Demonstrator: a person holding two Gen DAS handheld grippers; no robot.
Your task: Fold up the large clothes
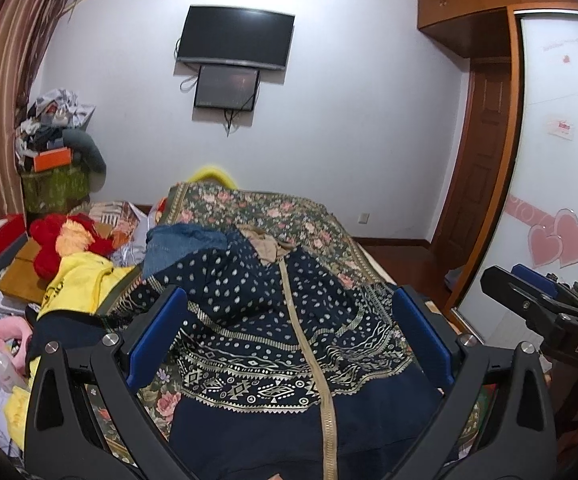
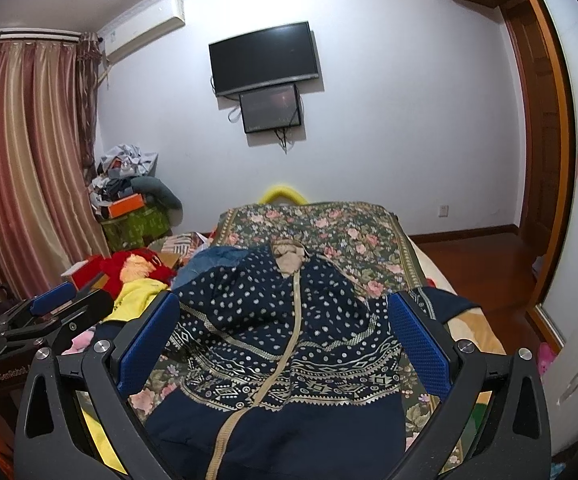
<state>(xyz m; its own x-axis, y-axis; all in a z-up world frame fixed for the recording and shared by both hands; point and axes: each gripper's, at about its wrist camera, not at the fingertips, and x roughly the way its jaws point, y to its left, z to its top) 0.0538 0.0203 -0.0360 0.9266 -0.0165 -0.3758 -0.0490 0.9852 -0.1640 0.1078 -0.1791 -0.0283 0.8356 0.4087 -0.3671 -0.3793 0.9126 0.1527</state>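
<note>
Lying spread between both pairs of wide-open jaws, the navy jacket [image 1: 273, 320] covers the near part of a bed under a flowered bedspread [image 1: 309, 216]. Neither gripper has hold of anything.

From the left wrist camera, the left gripper [image 1: 289, 320] has its blue pads [image 1: 157, 336] set far apart, with the jacket's gold zip [image 1: 309, 344] running up the gap between them, slightly right of centre. A band of gold patterning crosses the cloth just ahead of the pads, and dotted fabric lies bunched beyond it, ending in a beige collar lining [image 1: 267, 248] at the far end. A blue garment [image 1: 181, 244] lies beyond the left pad, touching the jacket's far left edge. A yellow garment [image 1: 81, 280] and a red plush toy [image 1: 61, 244] sit outside the left jaw. The right gripper [image 1: 537, 300] shows outside the right jaw, well off the cloth.

From the right wrist camera, the right gripper [image 2: 285, 328] is equally wide open, its blue pads [image 2: 421, 344] on either side of the jacket. Here the zip bends leftward as it nears the camera. The left gripper [image 2: 61, 308] shows outside the left jaw. Straight ahead, past the bed, a television [image 2: 263, 58] hangs on the wall.
</note>
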